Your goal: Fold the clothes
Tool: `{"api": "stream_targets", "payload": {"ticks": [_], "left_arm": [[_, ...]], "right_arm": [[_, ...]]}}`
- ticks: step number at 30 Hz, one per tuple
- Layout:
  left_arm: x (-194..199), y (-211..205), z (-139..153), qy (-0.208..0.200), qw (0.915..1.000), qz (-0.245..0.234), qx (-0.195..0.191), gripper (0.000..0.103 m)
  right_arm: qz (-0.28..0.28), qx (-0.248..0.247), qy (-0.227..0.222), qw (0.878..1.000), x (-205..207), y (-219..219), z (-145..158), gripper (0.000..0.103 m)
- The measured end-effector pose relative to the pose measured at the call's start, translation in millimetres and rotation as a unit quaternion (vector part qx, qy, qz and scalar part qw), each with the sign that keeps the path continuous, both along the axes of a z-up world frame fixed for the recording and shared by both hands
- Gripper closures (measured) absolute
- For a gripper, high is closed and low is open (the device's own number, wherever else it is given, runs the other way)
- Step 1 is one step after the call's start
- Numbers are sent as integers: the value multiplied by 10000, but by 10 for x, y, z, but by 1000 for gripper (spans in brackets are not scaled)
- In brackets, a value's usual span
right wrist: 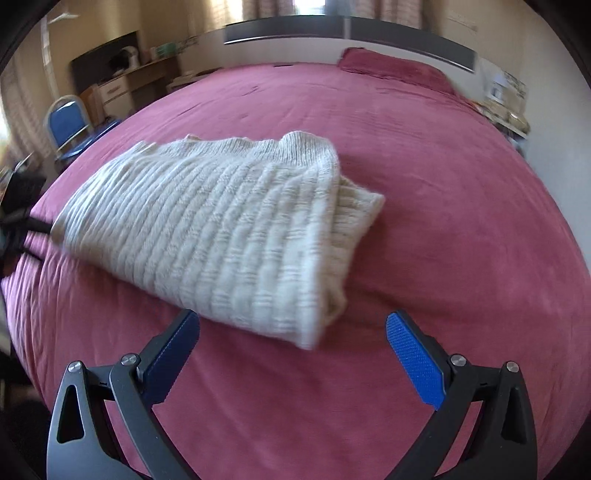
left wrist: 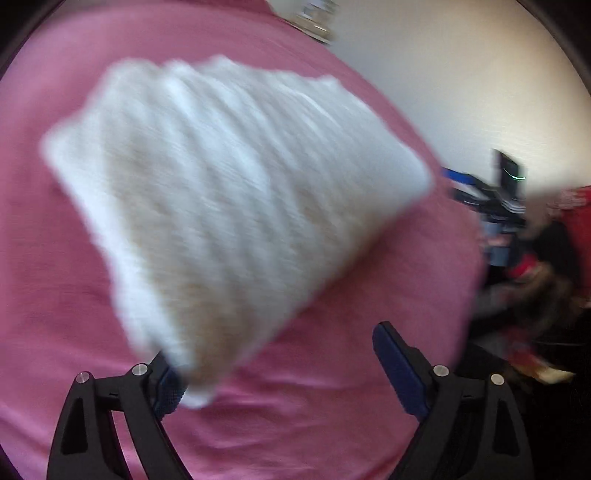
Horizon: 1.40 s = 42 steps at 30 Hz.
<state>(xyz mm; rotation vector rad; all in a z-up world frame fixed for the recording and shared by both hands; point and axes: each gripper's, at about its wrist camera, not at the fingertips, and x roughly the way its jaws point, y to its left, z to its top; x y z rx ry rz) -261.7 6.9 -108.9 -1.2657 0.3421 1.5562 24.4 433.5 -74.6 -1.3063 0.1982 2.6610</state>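
**Folded sweater lying on the bed, both grippers spread and empty**

A cream knitted sweater [right wrist: 221, 225] is lying folded into a thick bundle on the pink bedspread [right wrist: 424, 206]. In the right wrist view the right gripper [right wrist: 291, 339] is hovering just in front of the bundle's near corner with its jaws spread wide; nothing is sitting between the blue pads [right wrist: 415, 363], and the sweater's lowest corner is ending just above the gap. In the blurred left wrist view the left gripper [left wrist: 277, 358] is also standing wide apart, holding nothing. The sweater's near corner is overlapping the left-hand finger in that picture, but the blur is making it impossible to tell whether cloth and pad are touching.

The bedspread is covering the whole bed, with a darker pink pillow [right wrist: 391, 68] lying at the far end under a dark headboard [right wrist: 347, 31]. Beyond the bed's left side a blue chair [right wrist: 68, 123] is standing near a wooden desk [right wrist: 147, 74]. Curtains [right wrist: 369, 7] are hanging along the far wall.
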Motion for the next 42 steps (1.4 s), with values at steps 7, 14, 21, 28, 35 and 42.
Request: {"api": "stream_targets", "payload": {"ticks": [7, 14, 21, 28, 35, 42], "left_arm": [[704, 38, 556, 2329, 9519, 1985, 135, 9], [1273, 710, 539, 1514, 9680, 1773, 926, 9], [1481, 1083, 354, 1185, 9803, 1359, 807, 9], [1437, 1093, 238, 1023, 9797, 1599, 647, 9], [1263, 1049, 97, 858, 9777, 1852, 487, 9], [1246, 1068, 111, 1004, 9796, 1700, 382, 9]], "right_arm": [[731, -1644, 499, 9824, -25, 564, -105, 0], [1531, -2831, 350, 9461, -304, 546, -364, 0], [2467, -2994, 83, 9217, -555, 383, -410, 0], [3125, -3606, -533, 8772, -996, 222, -656, 0], [3488, -3935, -788, 8469, -985, 98, -659, 0], [3694, -3736, -1209, 8422, -972, -123, -590, 0]]}}
